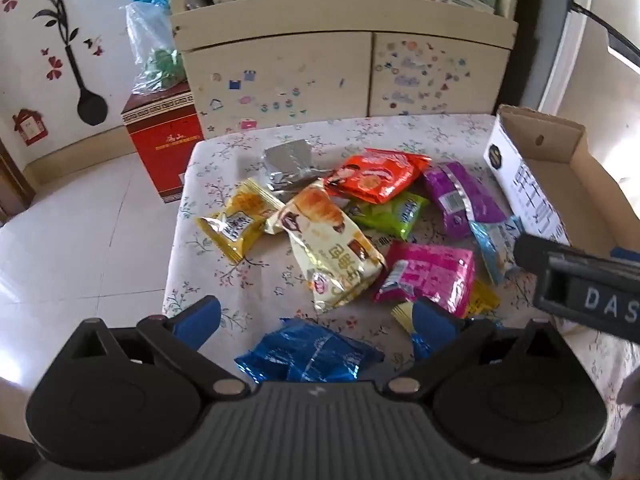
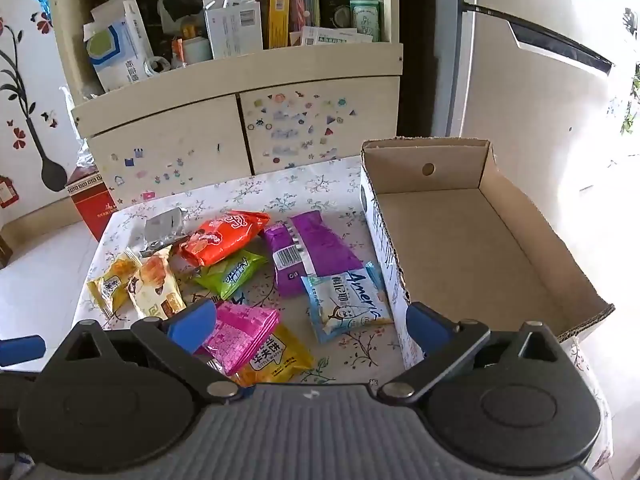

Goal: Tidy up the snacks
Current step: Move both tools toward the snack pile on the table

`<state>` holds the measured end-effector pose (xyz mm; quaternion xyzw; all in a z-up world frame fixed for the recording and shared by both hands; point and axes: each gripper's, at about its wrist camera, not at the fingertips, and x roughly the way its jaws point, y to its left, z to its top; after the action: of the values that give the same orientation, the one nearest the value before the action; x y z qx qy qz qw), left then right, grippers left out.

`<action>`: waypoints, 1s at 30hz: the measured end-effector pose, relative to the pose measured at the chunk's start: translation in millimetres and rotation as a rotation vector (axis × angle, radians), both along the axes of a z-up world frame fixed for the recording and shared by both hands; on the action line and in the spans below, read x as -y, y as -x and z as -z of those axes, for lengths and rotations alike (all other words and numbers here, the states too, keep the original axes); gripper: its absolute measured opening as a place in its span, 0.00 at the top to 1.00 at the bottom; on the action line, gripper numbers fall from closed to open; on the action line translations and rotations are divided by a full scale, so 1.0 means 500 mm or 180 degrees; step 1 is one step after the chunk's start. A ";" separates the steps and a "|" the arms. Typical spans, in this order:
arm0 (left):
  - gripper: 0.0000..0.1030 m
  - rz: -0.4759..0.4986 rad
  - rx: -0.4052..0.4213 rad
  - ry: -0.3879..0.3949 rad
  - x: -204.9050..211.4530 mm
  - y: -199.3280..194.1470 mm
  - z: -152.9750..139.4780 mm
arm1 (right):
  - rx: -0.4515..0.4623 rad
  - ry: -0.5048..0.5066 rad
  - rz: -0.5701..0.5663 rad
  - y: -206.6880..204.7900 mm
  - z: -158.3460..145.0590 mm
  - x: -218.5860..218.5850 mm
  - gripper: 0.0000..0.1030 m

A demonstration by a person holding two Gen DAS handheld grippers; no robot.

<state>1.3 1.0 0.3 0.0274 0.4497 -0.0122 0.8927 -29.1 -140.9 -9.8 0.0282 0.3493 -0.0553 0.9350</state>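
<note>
The cardboard box [image 2: 472, 248] at the right edge of the floral-clothed table [image 2: 280, 196] holds nothing. Snack packets lie loose to its left: a light-blue packet [image 2: 348, 300] just beside the box wall, ahead of the right gripper [image 2: 308, 330]. A blue packet [image 1: 308, 354] lies between the fingers of the left gripper [image 1: 316, 320]. Both grippers' jaws are spread wide, gripping nothing.

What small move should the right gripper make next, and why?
Probably lower the open right gripper onto the light blue packet lying beside the cardboard box. The box looks empty, all the snacks are on the table, and that packet is the nearest to the box.
</note>
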 end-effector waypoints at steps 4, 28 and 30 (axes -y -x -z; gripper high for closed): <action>0.01 -0.0010 -0.0041 -0.0033 -0.002 -0.009 0.004 | -0.0098 0.0035 0.0005 -0.006 0.008 -0.009 0.00; 0.01 -0.0135 -0.0293 -0.0147 -0.022 -0.032 0.040 | -0.0357 0.0155 0.0030 -0.034 0.028 -0.024 0.00; 0.01 -0.0129 -0.0284 -0.0153 -0.022 -0.032 0.040 | -0.0359 0.0172 0.0024 -0.035 0.029 -0.025 0.00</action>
<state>17.3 11.8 -19.8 0.0392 0.4897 0.0155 0.8709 -11.6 -128.3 -24.2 0.0010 0.3997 -0.0697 0.9140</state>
